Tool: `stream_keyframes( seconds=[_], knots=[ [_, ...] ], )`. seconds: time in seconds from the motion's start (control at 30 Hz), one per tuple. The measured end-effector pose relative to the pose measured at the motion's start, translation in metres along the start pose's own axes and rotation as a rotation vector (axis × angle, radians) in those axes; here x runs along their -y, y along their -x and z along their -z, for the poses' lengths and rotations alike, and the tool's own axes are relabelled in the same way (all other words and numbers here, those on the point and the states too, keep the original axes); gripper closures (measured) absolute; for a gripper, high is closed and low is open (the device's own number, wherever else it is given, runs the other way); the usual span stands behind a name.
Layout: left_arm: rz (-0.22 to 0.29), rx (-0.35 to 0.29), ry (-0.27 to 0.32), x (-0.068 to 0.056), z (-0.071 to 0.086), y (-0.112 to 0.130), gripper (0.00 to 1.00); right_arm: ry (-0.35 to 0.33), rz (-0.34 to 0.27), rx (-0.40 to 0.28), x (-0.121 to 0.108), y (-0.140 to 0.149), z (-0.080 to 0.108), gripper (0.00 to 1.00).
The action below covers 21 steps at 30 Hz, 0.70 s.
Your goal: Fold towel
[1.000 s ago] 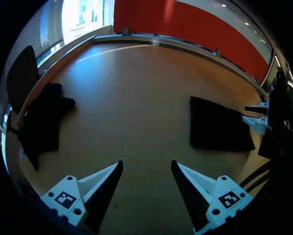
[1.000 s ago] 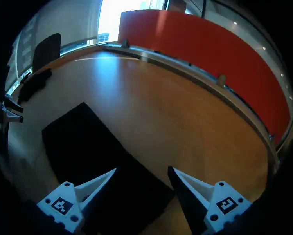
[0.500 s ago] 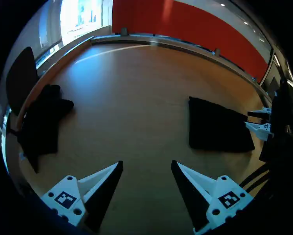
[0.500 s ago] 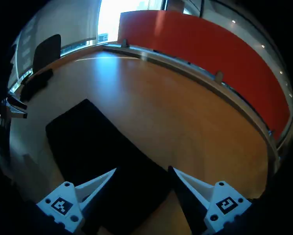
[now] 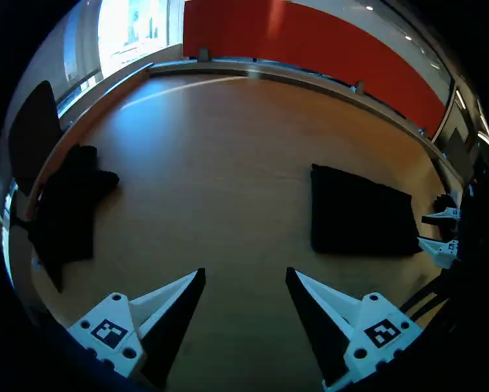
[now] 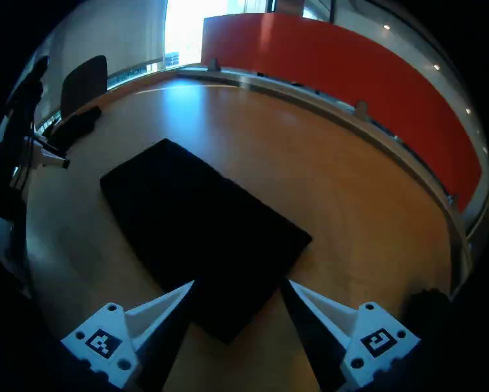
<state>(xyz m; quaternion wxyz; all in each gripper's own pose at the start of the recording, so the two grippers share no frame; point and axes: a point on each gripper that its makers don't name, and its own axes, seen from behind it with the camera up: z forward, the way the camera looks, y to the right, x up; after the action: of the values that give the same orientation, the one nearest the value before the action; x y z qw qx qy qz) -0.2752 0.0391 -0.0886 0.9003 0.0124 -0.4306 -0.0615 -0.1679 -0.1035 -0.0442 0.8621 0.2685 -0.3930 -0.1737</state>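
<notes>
The jaws of the left gripper (image 5: 244,271) are held wide with nothing between them, low over the bare wooden table (image 5: 231,176). The jaws of the right gripper (image 6: 237,283) are spread just as wide and grip nothing.

In the right gripper view, the near corner of the black towel (image 6: 198,225) is seen just beyond the fingertips. A second ago the cloth ran on under and between the fingers. The whole flat rectangle is now taken in, so the right gripper has been drawn back and raised clear of it. In the left gripper view the same retreat is shown: the right gripper, formerly level with the towel's right edge, is now found nearer and apart from it.

The towel itself is left unmoved, lying folded and flat on the right part of the table, well apart from the left gripper. The fold is judged to be finished and the cloth released, with at most a tidy-up left.

Farther left, a heap of dark cloth (image 5: 68,209) is seen at the table's edge beside a chair (image 5: 32,130). Along the far side a red panel (image 5: 309,42) is seen.
</notes>
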Motion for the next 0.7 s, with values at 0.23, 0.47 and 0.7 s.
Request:
stream_keyframes(
  seconds=[0.23,0.47,0.7],
  knots=[
    [-0.005,-0.003,0.001,-0.002,0.001,-0.002,0.09,-0.005,-0.001,0.015,0.005,0.018,0.014,0.09],
    [-0.005,-0.004,0.004,-0.004,0.001,-0.001,0.09,-0.011,0.006,0.024,0.005,0.027,0.019,0.09],
    [-0.006,-0.007,0.004,-0.004,0.002,-0.002,0.09,-0.046,0.004,0.081,0.009,0.041,0.020,0.35]
  ],
)
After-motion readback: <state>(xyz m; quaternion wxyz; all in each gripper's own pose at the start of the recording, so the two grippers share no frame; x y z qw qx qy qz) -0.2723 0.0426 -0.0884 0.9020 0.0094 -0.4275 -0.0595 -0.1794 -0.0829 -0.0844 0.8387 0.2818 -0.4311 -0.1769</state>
